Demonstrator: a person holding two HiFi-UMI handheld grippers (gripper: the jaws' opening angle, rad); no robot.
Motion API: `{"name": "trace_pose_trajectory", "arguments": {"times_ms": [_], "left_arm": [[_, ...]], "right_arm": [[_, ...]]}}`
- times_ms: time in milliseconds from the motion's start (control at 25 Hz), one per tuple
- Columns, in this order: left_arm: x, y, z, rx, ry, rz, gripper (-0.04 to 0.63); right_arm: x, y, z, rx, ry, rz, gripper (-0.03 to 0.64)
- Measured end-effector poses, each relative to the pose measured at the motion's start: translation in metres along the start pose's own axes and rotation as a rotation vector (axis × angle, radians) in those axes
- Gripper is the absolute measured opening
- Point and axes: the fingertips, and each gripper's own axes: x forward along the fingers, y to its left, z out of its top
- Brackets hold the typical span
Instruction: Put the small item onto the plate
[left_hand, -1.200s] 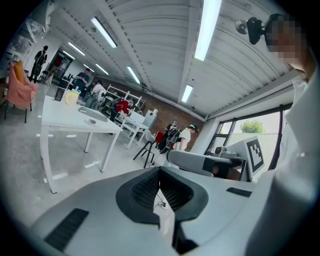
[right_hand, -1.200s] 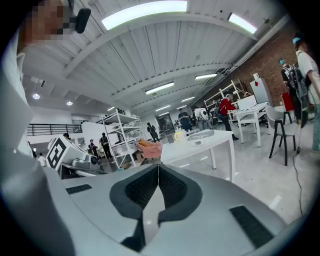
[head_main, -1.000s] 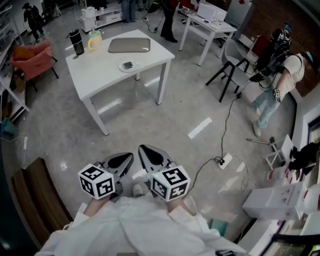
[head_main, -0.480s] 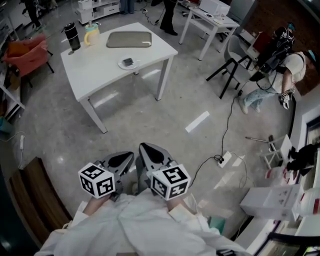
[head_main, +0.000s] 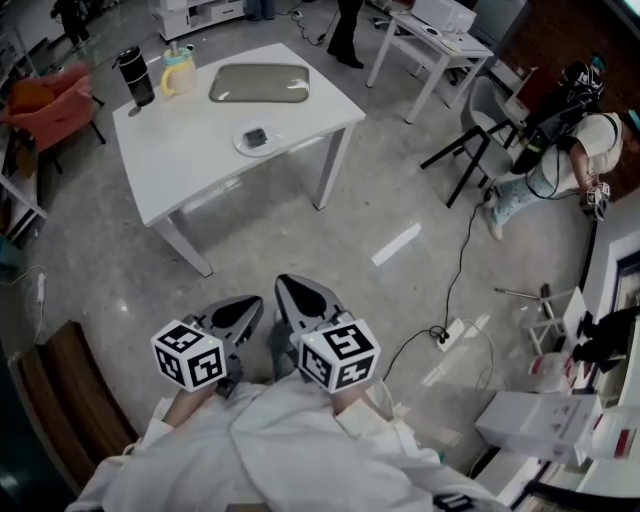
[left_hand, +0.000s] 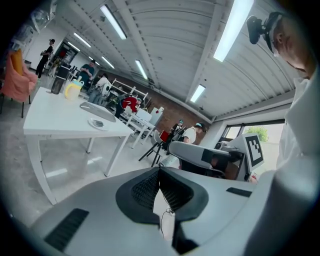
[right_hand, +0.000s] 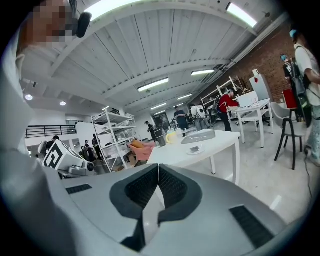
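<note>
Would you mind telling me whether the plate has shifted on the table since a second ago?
No: the plate still lies just in front of the tray, near the table edge.

The desk (head_main: 190, 150) with the plate (head_main: 240, 146) looms larger and nearer in the head view than a second ago. The left claw (head_main: 252, 303) and right claw (head_main: 290, 287) ride slightly higher in the frame. The bending person (head_main: 575, 140) at the right has shifted toward the edge
</note>
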Motion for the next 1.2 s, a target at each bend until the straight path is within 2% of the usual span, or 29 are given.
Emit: {"name": "trace_pose_trajectory", "arguments": {"times_ms": [360,640,880,1200], "left_arm": [[0.074,0.055,0.088,-0.004,-0.047,0.037,0.011],[0.125,0.088,0.134,0.002,-0.073,0.053,0.011],[0.149,0.102,0.151,-0.001,-0.086,0.071,0.011],[0.154,0.113,0.15,-0.027,-0.057,0.096,0.011]], "right_arm": [[0.08,-0.075,0.064,-0.027,0.026,0.039,0.015],[0.125,-0.124,0.101,-0.06,0.017,0.067,0.015],[0.144,-0.149,0.112,-0.059,0.023,0.08,0.015],[0.156,-0.155,0.105,-0.038,0.056,0.089,0.015]]}}
